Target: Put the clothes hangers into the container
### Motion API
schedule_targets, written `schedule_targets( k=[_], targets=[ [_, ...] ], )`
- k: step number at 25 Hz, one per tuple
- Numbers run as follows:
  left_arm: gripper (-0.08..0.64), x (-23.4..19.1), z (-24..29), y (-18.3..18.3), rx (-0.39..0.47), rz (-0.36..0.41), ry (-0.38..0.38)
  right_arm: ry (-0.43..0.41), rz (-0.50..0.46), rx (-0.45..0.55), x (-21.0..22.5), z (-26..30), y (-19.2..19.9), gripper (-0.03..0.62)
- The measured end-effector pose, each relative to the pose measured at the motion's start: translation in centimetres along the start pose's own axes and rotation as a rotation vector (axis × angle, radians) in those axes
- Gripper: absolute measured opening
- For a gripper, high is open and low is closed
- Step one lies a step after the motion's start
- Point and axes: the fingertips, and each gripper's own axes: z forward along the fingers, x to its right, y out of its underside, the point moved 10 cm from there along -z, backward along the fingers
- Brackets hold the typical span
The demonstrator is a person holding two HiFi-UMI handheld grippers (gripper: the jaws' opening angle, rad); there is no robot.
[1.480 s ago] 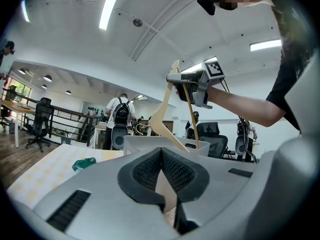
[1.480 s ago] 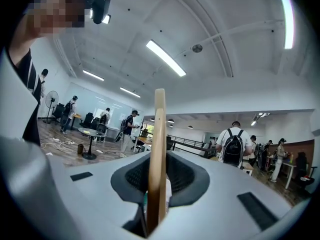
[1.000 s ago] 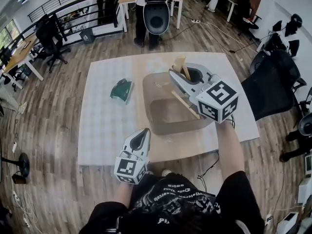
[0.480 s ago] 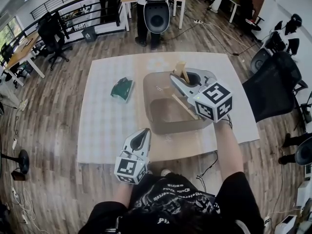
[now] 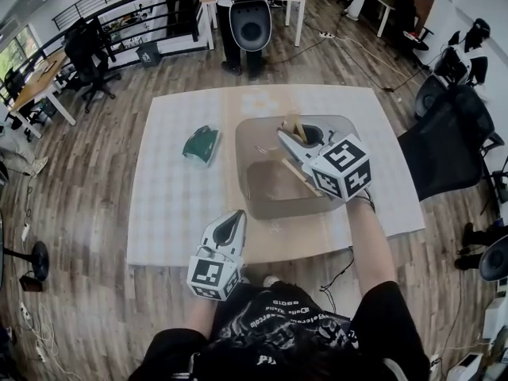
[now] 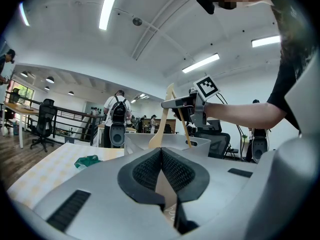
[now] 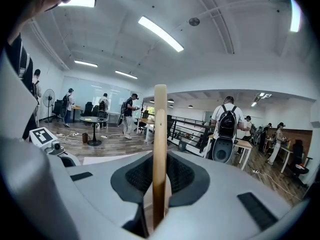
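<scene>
My right gripper (image 5: 290, 138) is shut on a wooden clothes hanger (image 5: 294, 125), which hangs tilted over the open grey-brown container (image 5: 242, 165) in the middle of the table. The hanger's lower bar (image 5: 296, 177) reaches down inside the container. In the right gripper view the hanger (image 7: 159, 149) stands upright, pinched between the pads. My left gripper (image 5: 235, 216) rests near the table's front edge, short of the container, shut and with nothing in it. From the left gripper view I see the container (image 6: 145, 145) ahead, with the hanger (image 6: 162, 126) above its rim.
A crumpled green thing (image 5: 198, 144) lies on the white table cover (image 5: 171, 205) left of the container. A person with a backpack (image 5: 248, 14) stands beyond the far edge. Black office chairs (image 5: 444, 133) stand to the right of the table.
My right gripper has sunk with the hanger towards the container, so the hanger sits lower inside it. The left gripper has not moved.
</scene>
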Motion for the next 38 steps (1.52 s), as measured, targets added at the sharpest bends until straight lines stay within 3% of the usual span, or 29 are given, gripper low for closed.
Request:
schedule_targets(
  k=[20,38],
  targets=[
    [0.020,-1.3,1.1,0.3,-0.021,-0.018,-0.001,-0.003,0.014,-0.129,0.9,2.9,3.4,0.061],
    [0.020,-2.7,1.7,0.5,-0.026,-0.029,-0.043,-0.137,-0.010,-0.242,0.5,7.2,5.3,0.061]
  ],
)
